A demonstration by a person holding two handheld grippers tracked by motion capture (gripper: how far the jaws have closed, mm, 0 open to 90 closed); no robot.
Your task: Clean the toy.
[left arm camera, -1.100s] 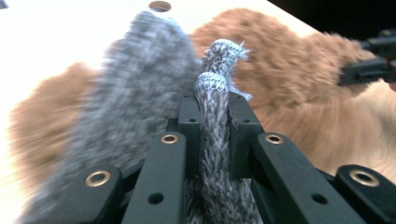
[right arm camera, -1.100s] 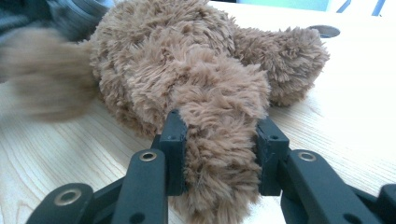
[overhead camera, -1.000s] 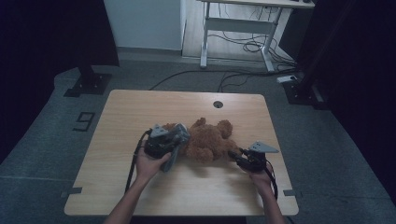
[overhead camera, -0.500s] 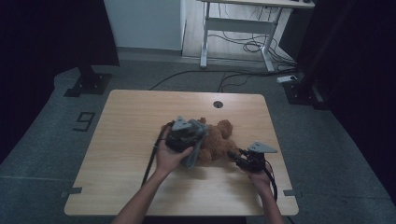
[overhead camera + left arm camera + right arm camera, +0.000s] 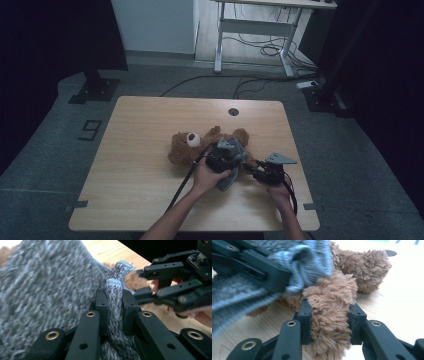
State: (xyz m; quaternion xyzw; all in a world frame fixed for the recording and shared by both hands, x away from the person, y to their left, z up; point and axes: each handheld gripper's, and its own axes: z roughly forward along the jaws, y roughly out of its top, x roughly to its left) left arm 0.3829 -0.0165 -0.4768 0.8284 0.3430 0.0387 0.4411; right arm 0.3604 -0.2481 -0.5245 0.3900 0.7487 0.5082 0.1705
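Observation:
A brown teddy bear point(image 5: 186, 146) lies on the wooden table point(image 5: 150, 125), head to the left. A grey knit garment point(image 5: 233, 149) is bunched over its lower body. My left gripper point(image 5: 235, 159) is above the bear's middle. In the left gripper view my left gripper point(image 5: 115, 305) is shut on a fold of the grey knit point(image 5: 50, 285). My right gripper point(image 5: 254, 168) sits just to the right. In the right gripper view my right gripper point(image 5: 329, 315) is shut on a furry brown limb of the bear point(image 5: 332, 297), close to the left gripper's jaws.
A round cable hole point(image 5: 233, 111) is in the table's far side. Beyond the table stand a white desk frame point(image 5: 255, 30) with cables point(image 5: 260, 50) on the floor and black stands point(image 5: 95, 85). Bare tabletop lies left of the bear.
My left gripper has moved right across the bear, dragging the grey knit from the head end towards the legs, so the bear's face now shows. The right gripper has stayed put.

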